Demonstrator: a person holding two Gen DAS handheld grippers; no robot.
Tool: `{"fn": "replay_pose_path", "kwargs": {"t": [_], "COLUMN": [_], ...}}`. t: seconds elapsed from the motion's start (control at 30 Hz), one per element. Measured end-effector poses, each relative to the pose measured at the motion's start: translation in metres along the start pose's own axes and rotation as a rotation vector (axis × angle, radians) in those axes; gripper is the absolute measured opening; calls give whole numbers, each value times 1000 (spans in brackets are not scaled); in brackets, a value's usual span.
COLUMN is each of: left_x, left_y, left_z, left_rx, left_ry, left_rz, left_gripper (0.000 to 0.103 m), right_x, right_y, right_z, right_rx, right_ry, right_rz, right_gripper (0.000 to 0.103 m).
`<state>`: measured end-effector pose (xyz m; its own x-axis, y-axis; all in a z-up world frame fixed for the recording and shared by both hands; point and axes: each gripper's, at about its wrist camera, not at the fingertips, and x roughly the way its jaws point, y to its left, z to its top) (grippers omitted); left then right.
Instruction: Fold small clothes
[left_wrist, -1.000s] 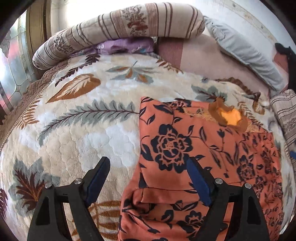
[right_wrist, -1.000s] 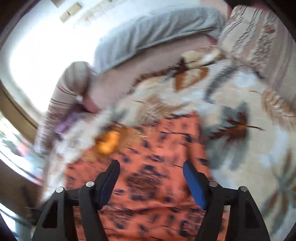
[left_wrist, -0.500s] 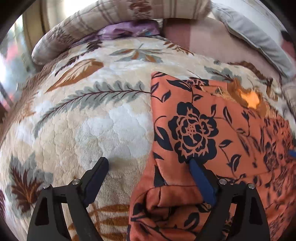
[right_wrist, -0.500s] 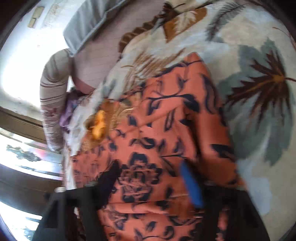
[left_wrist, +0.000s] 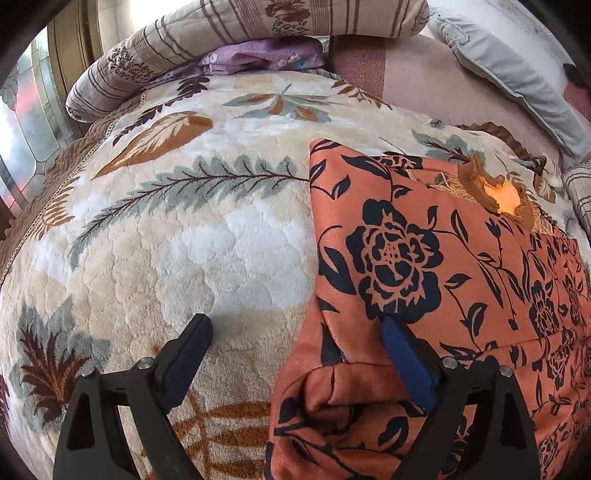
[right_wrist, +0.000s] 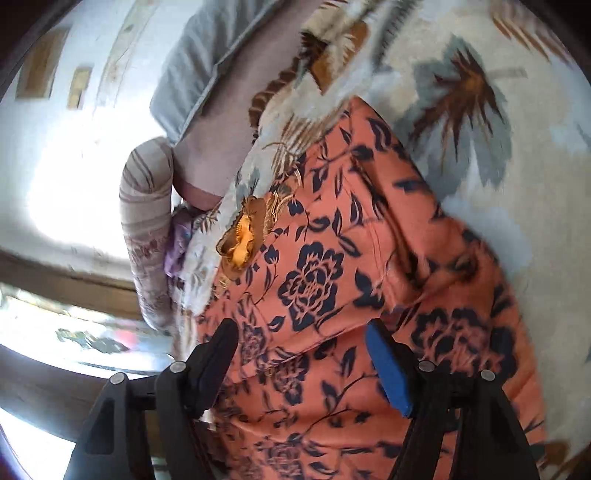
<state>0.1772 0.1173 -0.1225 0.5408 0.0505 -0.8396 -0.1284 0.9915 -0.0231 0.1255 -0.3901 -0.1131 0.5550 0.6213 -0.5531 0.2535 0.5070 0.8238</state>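
An orange garment with dark blue flowers (left_wrist: 424, 266) lies spread on a leaf-patterned blanket (left_wrist: 184, 240). It has a brown ruffled collar (left_wrist: 498, 188). My left gripper (left_wrist: 295, 350) is open and straddles the garment's left edge, where a bunched fold lies between the fingers. The garment also shows in the right wrist view (right_wrist: 351, 295), with the collar (right_wrist: 243, 236) at its far left. My right gripper (right_wrist: 299, 354) is open and hovers over the garment, holding nothing.
A striped rolled bolster (left_wrist: 258, 40) and a purple cloth (left_wrist: 258, 55) lie at the bed's far end. A grey pillow (left_wrist: 517, 74) lies at the back right. A window (right_wrist: 74, 332) is at the left of the right wrist view.
My left gripper has moved slightly closer to the garment's left edge. My right gripper has rolled and swung over the garment, which now fills more of its view.
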Motion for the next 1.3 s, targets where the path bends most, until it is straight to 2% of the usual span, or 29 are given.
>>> {"fn": "replay_pose_path", "kwargs": {"t": [0.13, 0.2, 0.23, 0.27, 0.3, 0.33, 0.37, 0.4, 0.5, 0.57, 0.6, 0.63, 0.67, 0.73, 0.77, 0.8, 0.83, 0.87, 0.9, 0.97, 1.0, 1.17, 1.23, 1.27, 1.3], "left_x": [0, 0, 1, 1, 1, 1, 0, 1, 2, 2, 2, 0, -2, -6, -8, -12, -18, -27, -41, -77, -97, -209, -256, -281, -302], "left_y": [2, 3, 3, 2, 2, 2, 3, 3, 3, 1, 1, 2, 3, 3, 3, 4, 4, 5, 6, 11, 12, 6, -2, -8, -12], "left_z": [-1, -1, -1, -1, -1, -1, -1, -1, -2, -1, 0, 0, 0, -2, -3, -4, -6, -7, -9, -16, -20, -35, -37, -39, -40], "left_rx": [-3, -4, -4, -3, -1, 1, -1, -3, -4, -3, -3, -1, 0, 2, -7, -20, -31, -34, -28, -21, -18, 24, 34, 36, 37], "left_ry": [-8, -9, -10, -11, -10, -9, -10, -9, -14, -9, -5, 2, 1, 3, 9, 14, 19, 25, 17, -51, -88, -258, -338, -374, -397], "left_rz": [-11, -16, -15, -11, -9, -5, -8, -11, -8, -3, 0, 2, 0, 10, 16, 15, 8, -9, -30, -37, -33, -127, -176, -204, -235], "left_gripper": [94, 95, 95, 95, 96, 96, 96, 96, 97, 97, 97, 97, 97, 97, 97, 97, 97, 97, 97, 97, 97, 97, 97, 97, 97], "right_x": [10, 17, 18, 22, 25, 27, 24, 20, 8, 21, 30, 21, 9, -12, -16, -13, -3, 11, 6, -30, -50, -159, -209, -219, -236], "right_y": [-7, 5, 8, 8, 0, -12, -11, 0, 37, 18, -4, -10, 3, 33, 40, 40, 28, 10, -6, 10, 24, 89, 118, 139, 156], "right_z": [1, 1, 6, 8, 13, 14, 14, 13, 11, 30, 39, 40, 37, 26, 22, 22, 27, 33, 32, 22, 12, -43, -65, -74, -82], "right_rx": [101, 55, 18, -18, -9, 77, 105, 61, -160, -136, -52, 16, -13, -158, -213, -258, -254, -194, -115, -146, -198, -474, -574, -614, -656], "right_ry": [-6, 24, 16, -14, -47, -42, -22, -8, -55, -49, -22, -51, -64, -99, -118, -111, -73, -17, -22, -83, -115, -323, -426, -471, -521], "right_rz": [33, 99, 106, 61, -60, -74, -20, -2, 34, -111, -141, -99, -66, 8, 10, -46, -145, -260, -268, -174, -126, -158, -134, -128, -119], "right_gripper": [75, 75, 75, 75, 73, 72, 72, 73, 78, 80, 73, 73, 74, 75, 83, 91, 92, 84, 74, 75, 75, 75, 76, 78, 84]}}
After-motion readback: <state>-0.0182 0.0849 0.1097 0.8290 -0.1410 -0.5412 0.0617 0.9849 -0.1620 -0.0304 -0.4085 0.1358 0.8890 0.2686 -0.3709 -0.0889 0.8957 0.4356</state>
